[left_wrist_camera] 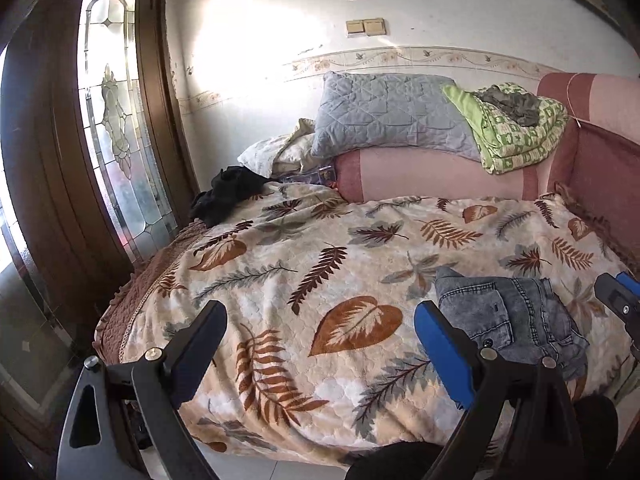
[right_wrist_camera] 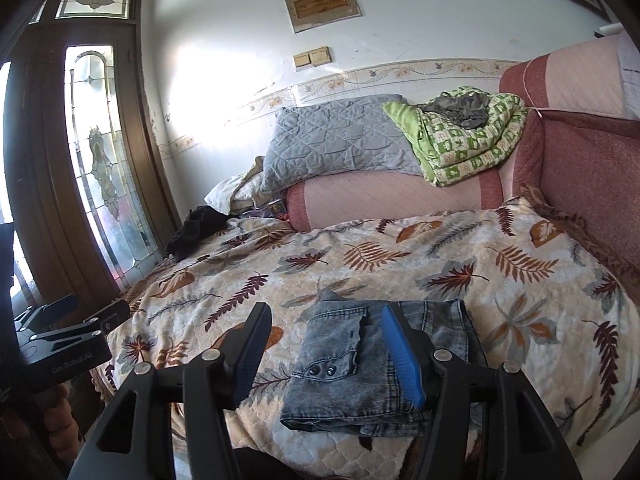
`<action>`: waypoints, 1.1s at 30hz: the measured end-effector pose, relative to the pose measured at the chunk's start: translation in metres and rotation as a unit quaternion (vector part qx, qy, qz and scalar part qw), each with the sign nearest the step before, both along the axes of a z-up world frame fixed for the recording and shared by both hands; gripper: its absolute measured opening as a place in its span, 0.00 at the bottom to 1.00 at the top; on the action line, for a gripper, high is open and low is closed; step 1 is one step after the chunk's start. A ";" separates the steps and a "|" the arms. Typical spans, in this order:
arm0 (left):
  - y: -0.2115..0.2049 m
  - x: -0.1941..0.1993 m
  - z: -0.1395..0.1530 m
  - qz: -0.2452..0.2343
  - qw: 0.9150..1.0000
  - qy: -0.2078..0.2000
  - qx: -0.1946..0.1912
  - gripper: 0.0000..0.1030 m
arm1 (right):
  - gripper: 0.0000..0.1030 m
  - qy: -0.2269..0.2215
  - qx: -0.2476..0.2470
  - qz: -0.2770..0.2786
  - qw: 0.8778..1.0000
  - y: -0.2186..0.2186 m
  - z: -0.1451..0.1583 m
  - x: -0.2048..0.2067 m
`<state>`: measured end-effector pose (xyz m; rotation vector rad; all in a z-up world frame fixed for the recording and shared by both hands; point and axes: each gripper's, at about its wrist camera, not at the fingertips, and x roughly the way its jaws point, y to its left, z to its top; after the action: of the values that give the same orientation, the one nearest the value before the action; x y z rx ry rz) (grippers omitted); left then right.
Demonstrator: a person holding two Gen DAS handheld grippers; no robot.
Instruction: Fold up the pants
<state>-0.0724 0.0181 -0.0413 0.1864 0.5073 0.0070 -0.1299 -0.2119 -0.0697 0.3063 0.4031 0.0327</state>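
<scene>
Two tools spread, nothing gripped: left tool [left_wrist_camera: 320, 352], right tool [right_wrist_camera: 324, 348] above folded jeans [right_wrist_camera: 360, 372]; left tool label seemingly "Gen Robot.AI".

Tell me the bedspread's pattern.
Cream bedspread with brown and grey leaves; clearest in the right wrist view.

Each black claw [right_wrist_camera: 324, 344] carries blue pads [right_wrist_camera: 402, 350], silver screws, seemingly lettered housing.
</scene>
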 end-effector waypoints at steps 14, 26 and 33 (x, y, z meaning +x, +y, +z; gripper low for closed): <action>-0.010 0.037 -0.027 -0.018 0.999 0.038 -0.020 0.92 | 0.59 0.045 -0.006 -0.007 0.999 -0.004 -0.018 0.028; -0.041 0.082 -0.050 -0.023 0.997 0.076 -0.024 0.92 | 0.60 0.056 -0.025 -0.026 0.998 -0.030 -0.026 0.048; -0.077 0.099 -0.056 -0.017 0.996 0.083 0.011 0.92 | 0.63 0.057 -0.007 -0.051 0.997 -0.098 -0.036 0.080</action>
<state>0.0266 -0.0589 -0.0971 0.2186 0.6703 -0.0355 -0.0504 -0.3100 -0.1056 0.3146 0.5005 -0.0874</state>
